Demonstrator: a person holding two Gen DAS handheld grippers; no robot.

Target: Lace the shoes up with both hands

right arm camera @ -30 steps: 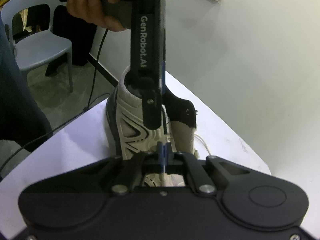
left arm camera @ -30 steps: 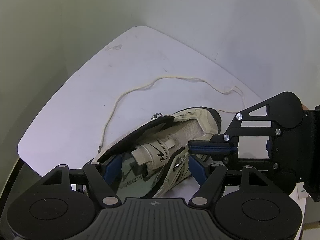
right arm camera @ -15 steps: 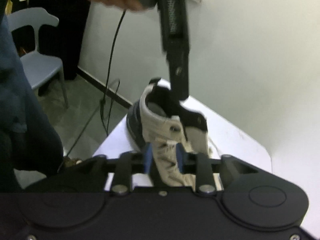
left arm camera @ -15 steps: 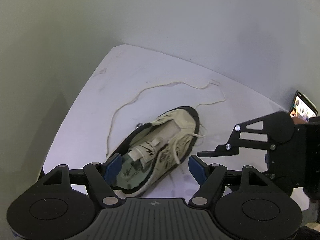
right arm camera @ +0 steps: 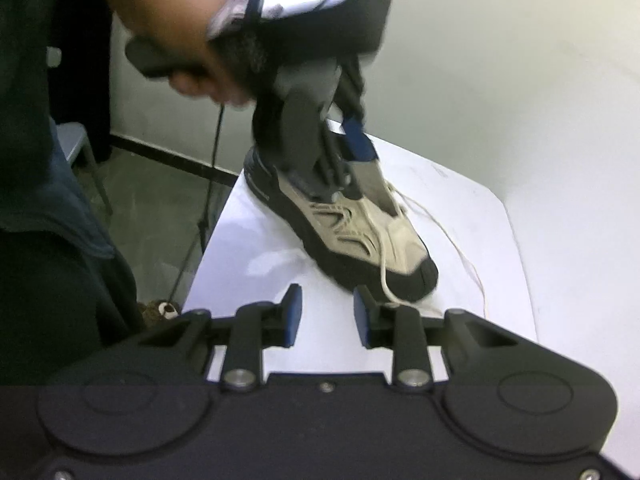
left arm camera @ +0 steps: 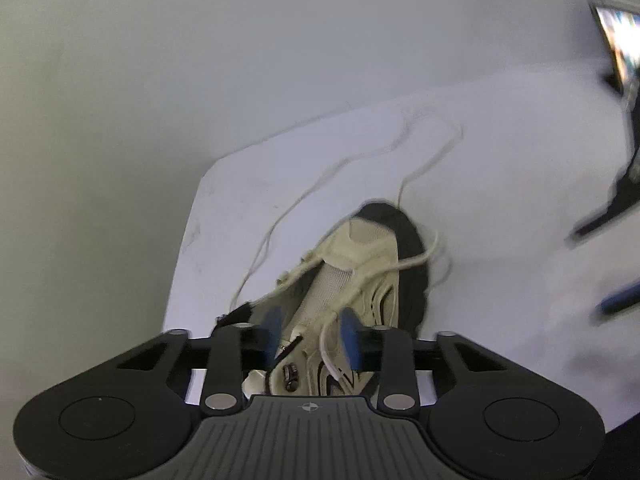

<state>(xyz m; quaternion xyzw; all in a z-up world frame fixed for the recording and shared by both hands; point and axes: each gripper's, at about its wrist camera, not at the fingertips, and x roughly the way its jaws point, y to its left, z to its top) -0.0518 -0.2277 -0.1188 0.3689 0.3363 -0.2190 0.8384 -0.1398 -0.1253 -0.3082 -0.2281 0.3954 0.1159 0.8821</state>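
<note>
A beige sneaker with a black sole [left arm camera: 360, 276] [right arm camera: 360, 232] lies on the white table [left arm camera: 500, 184]. Its cream lace [left arm camera: 320, 184] trails loose across the table past the toe, also in the right wrist view [right arm camera: 460, 248]. My left gripper [left arm camera: 310, 334] is open, its blue pads either side of the shoe's tongue and upper; it shows from outside in the right wrist view [right arm camera: 352, 148], pressed onto the shoe's collar. My right gripper [right arm camera: 326, 316] is open and empty, a little short of the toe; it shows blurred in the left wrist view [left arm camera: 608, 240].
The table's near-left edge [right arm camera: 216, 240] drops to a grey floor with a cable [right arm camera: 212, 184]. A white wall [right arm camera: 520, 60] stands behind. The person's arm and body [right arm camera: 60, 240] fill the left. A grey chair [right arm camera: 76, 144] stands on the floor.
My right gripper opened, let go of the lace and backed away from the shoe. My left gripper swung round and narrowed its opening around the tongue area. The shoe turned on the table.
</note>
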